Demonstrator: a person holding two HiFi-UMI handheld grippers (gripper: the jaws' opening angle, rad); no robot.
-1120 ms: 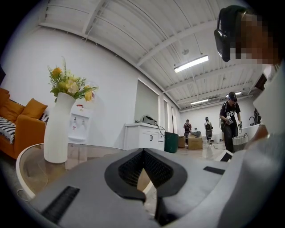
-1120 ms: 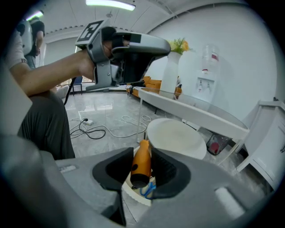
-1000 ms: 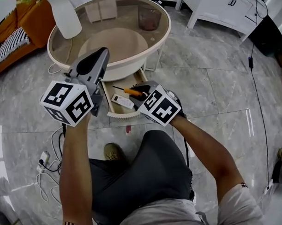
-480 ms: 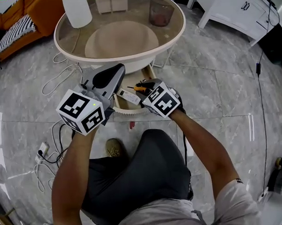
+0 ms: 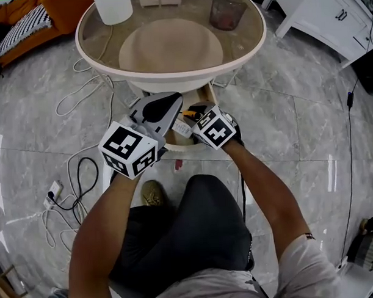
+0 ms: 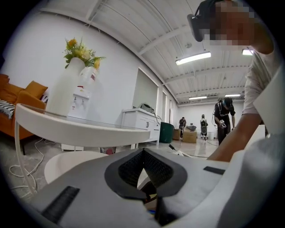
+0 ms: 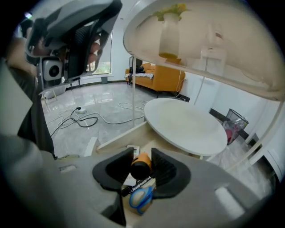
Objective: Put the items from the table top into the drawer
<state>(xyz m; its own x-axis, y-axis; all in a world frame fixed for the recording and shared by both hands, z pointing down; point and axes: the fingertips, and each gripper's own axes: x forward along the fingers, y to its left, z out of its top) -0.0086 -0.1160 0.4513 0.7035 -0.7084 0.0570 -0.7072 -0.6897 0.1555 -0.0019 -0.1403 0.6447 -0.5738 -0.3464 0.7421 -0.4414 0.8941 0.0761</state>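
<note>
**Screwdriver held over open drawer**

Head view: the round glass-topped table [image 5: 171,71] overhangs the drawer [image 5: 180,148]. The left gripper [image 5: 176,106] and right gripper [image 5: 195,114] sit lower than before and crowd the drawer.

Left gripper view: jaws together, empty.

Right gripper view: ribbed pads clamp the orange screwdriver [image 7: 141,164] above the blue scissors [image 7: 140,198].

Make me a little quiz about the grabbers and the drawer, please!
1. What is clamped between the jaws of the right gripper?
A. a spoon
B. an orange-handled screwdriver
C. a cup
2. True or false: the drawer is open.
3. Fill in the blank: the scissors lying in the drawer have ___ handles.

Key: 1 B; 2 true; 3 blue.
</note>
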